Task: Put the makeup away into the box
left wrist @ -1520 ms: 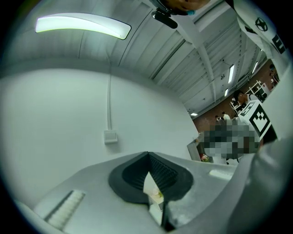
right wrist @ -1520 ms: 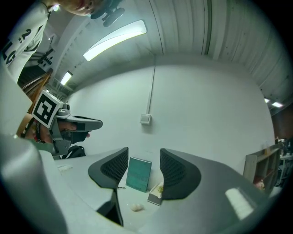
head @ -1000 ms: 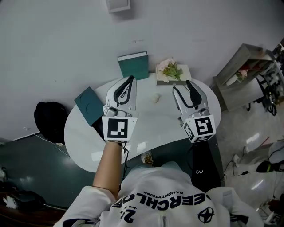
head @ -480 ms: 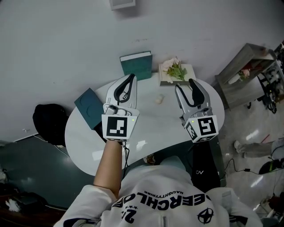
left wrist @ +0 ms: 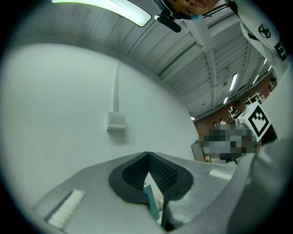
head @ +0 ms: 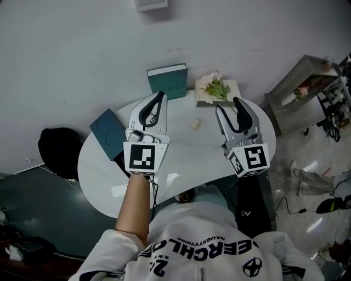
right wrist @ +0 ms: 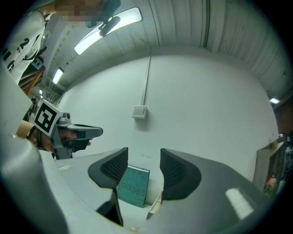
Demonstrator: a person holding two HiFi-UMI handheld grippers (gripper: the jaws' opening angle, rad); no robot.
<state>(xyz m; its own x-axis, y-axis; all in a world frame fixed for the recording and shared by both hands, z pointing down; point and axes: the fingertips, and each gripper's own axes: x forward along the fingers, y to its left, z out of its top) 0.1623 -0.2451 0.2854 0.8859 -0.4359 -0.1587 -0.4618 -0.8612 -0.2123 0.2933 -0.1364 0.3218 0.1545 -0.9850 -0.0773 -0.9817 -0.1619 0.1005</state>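
A small pale makeup item [head: 194, 124] lies on the white round table [head: 181, 159], between my two grippers. A teal box [head: 167, 81] stands upright at the table's far edge, and its teal lid [head: 108, 127] lies at the left edge. My left gripper [head: 160, 97] hovers over the table in front of the box, shut with nothing in it; in the left gripper view its pads [left wrist: 160, 171] meet at the tip. My right gripper [head: 228, 107] hangs to the right of the makeup item, open and empty. The right gripper view shows the teal box [right wrist: 133, 186] between its jaws, far off.
A pale block with pink flowers [head: 214, 88] rests at the table's back right. A grey wall [head: 82, 55] with a small white switch plate [head: 151, 4] runs behind the table. A grey shelf unit [head: 307, 88] stands to the right and a black bag [head: 57, 151] to the left.
Both grippers have drifted only slightly over the table. Their jaws stand as before and nothing was picked up or let go.
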